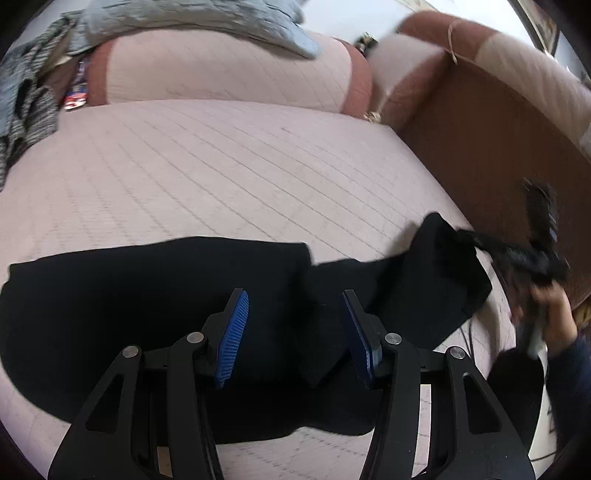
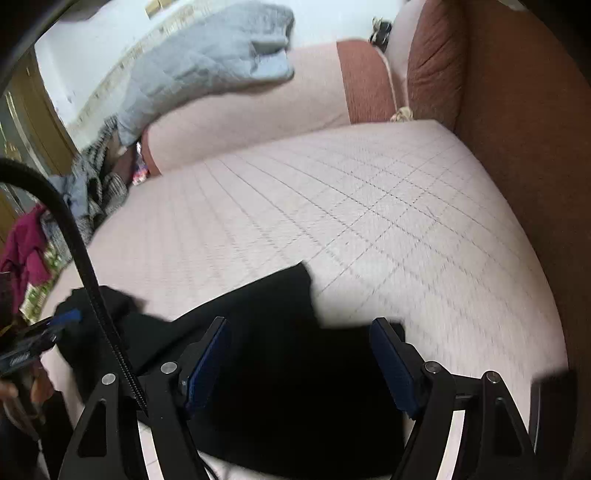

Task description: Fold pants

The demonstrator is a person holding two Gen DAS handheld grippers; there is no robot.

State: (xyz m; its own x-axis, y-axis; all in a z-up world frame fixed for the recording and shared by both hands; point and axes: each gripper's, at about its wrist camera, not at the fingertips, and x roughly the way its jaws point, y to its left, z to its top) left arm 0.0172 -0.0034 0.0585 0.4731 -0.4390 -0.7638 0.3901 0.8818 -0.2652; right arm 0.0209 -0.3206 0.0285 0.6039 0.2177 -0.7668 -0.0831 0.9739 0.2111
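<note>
Black pants lie spread flat across a pale pink quilted mattress, one part folded over near the right end. My left gripper hovers over the middle of the pants, blue pads apart and nothing between them. In the right wrist view my right gripper stands open over the same black pants, nothing pinched. A hand holding the blurred right gripper shows at the right edge of the left wrist view, beside the pants' far corner. Both views are motion-blurred.
A pink and brown bolster with a grey quilted blanket on it lies at the back. A brown padded wall borders the mattress on the right. Loose clothes are piled at the left. A black cable crosses the right wrist view.
</note>
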